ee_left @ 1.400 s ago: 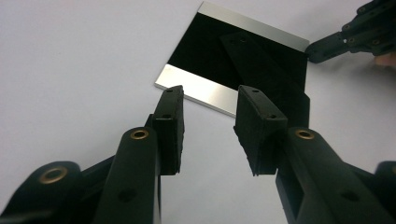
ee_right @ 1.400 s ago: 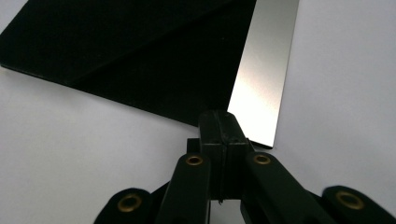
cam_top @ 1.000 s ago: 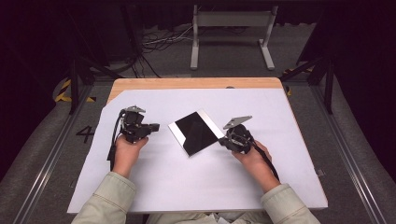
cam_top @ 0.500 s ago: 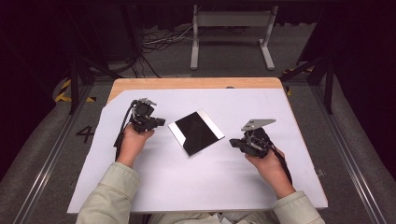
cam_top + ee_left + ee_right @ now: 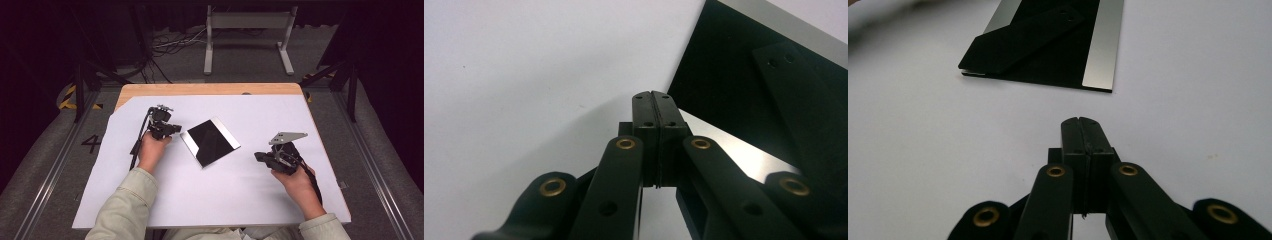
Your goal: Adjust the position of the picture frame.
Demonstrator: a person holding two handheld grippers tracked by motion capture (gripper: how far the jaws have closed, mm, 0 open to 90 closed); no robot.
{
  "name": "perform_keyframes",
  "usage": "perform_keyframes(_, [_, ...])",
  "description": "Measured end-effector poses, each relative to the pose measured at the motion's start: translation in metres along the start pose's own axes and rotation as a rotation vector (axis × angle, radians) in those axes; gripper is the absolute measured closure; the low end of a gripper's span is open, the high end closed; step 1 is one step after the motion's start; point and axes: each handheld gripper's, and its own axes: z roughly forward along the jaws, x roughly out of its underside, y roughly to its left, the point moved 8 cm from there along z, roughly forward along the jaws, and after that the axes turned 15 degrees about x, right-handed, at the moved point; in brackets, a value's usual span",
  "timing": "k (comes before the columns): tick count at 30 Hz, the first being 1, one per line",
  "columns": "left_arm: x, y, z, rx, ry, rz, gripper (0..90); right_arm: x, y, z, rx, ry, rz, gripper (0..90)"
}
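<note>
A black panel (image 5: 210, 141) with silver edges lay flat mid-table on the white sheet (image 5: 225, 200). The left gripper (image 5: 172, 128) sat just beside it, the right gripper (image 5: 258, 157) apart; both were clenched, empty. Any lift likely needed 2 opened jaws first.

We wear pale cream sleeves (image 5: 122, 210) down to the wrists. Our left tongs (image 5: 167, 129) and right tongs (image 5: 263, 157) are black, with flat linked arms pinned by brass-ringed rivets (image 5: 626, 144) and small screw holes. A black cable (image 5: 136, 145) trails from the left; a grey three-cornered plate (image 5: 287, 137) tops the right.
</note>
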Motion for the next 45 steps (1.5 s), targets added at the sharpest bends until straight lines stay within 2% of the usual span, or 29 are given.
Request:
perform_keyframes(6, [0.003, 0.002, 0.007, 0.0, 0.025, 0.001, 90.0, 0.0, 0.001, 0.0, -0.007, -0.001, 0.002, 90.0])
perform_keyframes(12, [0.004, 0.004, 0.007, 0.014, 0.024, 0.007, 90.0, 0.002, 0.002, 0.0, -0.013, 0.004, 0.0, 90.0])
perform_keyframes(13, [0.004, 0.003, 0.006, 0.04, 0.027, 0.008, 90.0, 0.002, 0.001, 0.0, -0.014, 0.003, 0.005, 90.0])
perform_keyframes(15, [0.004, 0.003, 0.006, 0.052, 0.029, 0.005, 90.0, 0.002, 0.0, 0.0, -0.021, 0.003, 0.013, 90.0])
perform_keyframes(19, [0.005, 0.003, 0.006, 0.049, 0.032, 0.01, 90.0, 0.002, -0.001, 0.0, -0.024, 0.001, 0.015, 90.0])
perform_keyframes(24, [0.006, 0.0, 0.006, 0.067, 0.049, 0.012, 90.0, 0.002, -0.002, -0.001, -0.034, -0.003, 0.027, 90.0])
perform_keyframes(27, [0.009, -0.005, 0.006, 0.101, 0.073, 0.006, 90.0, 0.001, -0.002, -0.001, -0.038, -0.002, 0.025, 90.0])
perform_keyframes(30, [0.011, -0.011, 0.007, 0.109, 0.093, 0.012, 90.0, 0.0, -0.002, -0.001, -0.038, -0.005, 0.027, 90.0])
perform_keyframes(32, [0.013, -0.017, 0.007, 0.11, 0.124, 0.031, 90.0, -0.001, -0.003, 0.0, -0.039, -0.01, 0.029, 90.0])
perform_keyframes(34, [0.015, -0.023, 0.008, 0.102, 0.152, 0.069, 90.0, -0.001, -0.004, 0.0, -0.041, -0.011, 0.029, 90.0])
perform_keyframes(43, [0.026, -0.048, 0.014, 0.156, 0.216, 0.114, 90.0, -0.002, -0.006, -0.003, -0.041, -0.017, 0.033, 90.0])
perform_keyframes(44, [0.027, -0.052, 0.014, 0.162, 0.224, 0.132, 90.0, -0.003, -0.007, -0.003, -0.039, -0.019, 0.034, 90.0])
perform_keyframes(45, [0.028, -0.055, 0.015, 0.172, 0.228, 0.127, 90.0, -0.003, -0.007, -0.003, -0.038, -0.02, 0.035, 90.0])
